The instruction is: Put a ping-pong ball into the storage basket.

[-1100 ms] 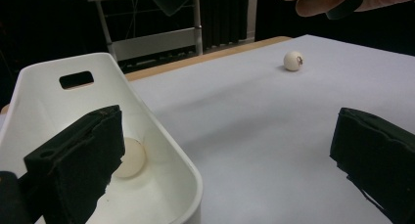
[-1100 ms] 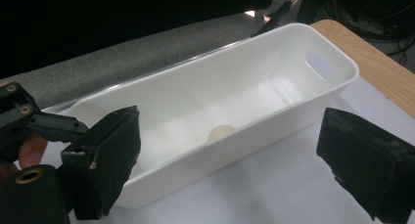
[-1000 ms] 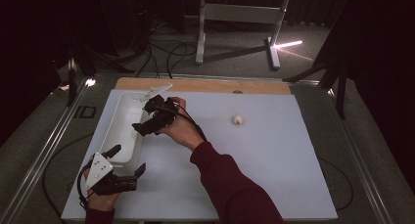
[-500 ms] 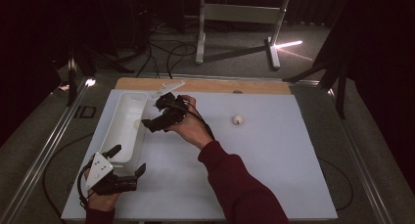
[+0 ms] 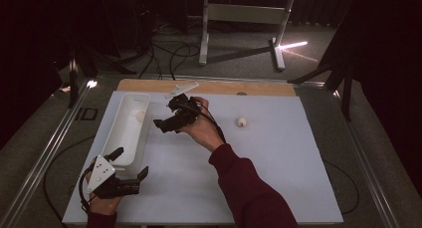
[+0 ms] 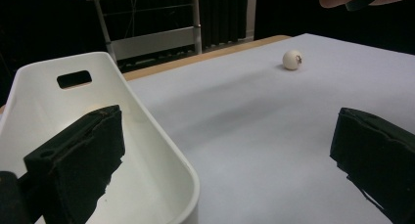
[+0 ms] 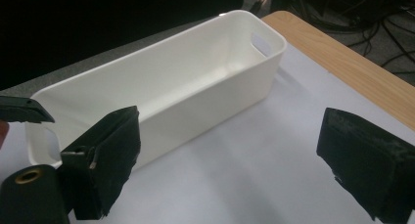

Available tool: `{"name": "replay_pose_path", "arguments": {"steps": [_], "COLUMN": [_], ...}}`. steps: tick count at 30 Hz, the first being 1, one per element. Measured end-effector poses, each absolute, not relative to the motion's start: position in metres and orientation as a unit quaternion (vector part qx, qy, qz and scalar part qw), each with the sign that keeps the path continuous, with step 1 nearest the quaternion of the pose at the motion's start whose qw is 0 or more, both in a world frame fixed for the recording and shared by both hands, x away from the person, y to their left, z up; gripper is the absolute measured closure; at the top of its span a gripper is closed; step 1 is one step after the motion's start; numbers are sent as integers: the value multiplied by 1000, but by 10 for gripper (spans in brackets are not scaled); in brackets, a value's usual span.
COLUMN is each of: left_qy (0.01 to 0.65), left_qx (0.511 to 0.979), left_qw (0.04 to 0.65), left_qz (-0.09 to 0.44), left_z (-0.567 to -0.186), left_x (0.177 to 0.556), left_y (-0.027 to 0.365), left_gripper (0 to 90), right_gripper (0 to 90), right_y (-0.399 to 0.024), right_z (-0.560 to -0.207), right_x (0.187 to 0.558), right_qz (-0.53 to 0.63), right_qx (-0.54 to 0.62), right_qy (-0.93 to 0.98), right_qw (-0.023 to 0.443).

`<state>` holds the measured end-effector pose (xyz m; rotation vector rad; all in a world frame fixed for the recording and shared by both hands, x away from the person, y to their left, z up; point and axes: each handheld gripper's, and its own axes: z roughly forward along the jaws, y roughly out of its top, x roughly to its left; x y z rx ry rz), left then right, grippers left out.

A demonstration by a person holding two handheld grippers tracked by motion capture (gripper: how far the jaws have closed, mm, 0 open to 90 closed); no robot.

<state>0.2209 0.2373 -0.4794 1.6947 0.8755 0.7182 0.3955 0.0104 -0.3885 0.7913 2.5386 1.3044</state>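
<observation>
A long white bin (image 5: 123,138) lies along the left side of the white table top. A small pale ball (image 5: 242,121) rests on the table right of centre, also seen far off as the ball (image 6: 292,59). My right gripper (image 5: 166,112) hangs open and empty above the table, just right of the bin's far half; its jaws frame the bin (image 7: 205,101). My left gripper (image 5: 130,162) rests open at the bin's near end, one jaw over the bin (image 6: 161,150). A faint pale round spot (image 5: 141,117) shows inside the bin; I cannot tell what it is.
A white flat strip (image 5: 181,88) lies at the table's wooden back edge (image 5: 259,88). Metal rails run along both sides of the table. Cables and a stand's legs (image 5: 239,34) are on the floor behind. The right half of the table top holds just the ball.
My right gripper has moved rightward, from over the bin to above the table beside it. The left gripper has stayed where it was.
</observation>
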Motion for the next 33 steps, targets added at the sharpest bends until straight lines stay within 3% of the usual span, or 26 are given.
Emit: {"name": "replay_pose_path", "arguments": {"steps": [33], "left_qy": [369], "left_qx": [708], "left_qw": [522], "left_qz": [301], "left_z": [-480], "left_x": [221], "left_y": [238], "left_gripper": [2], "right_gripper": [87], "right_y": [-52], "right_z": [-398], "right_x": [405], "right_qz": [434], "right_qx": [313], "right_qy": [837], "right_qw": [112]}}
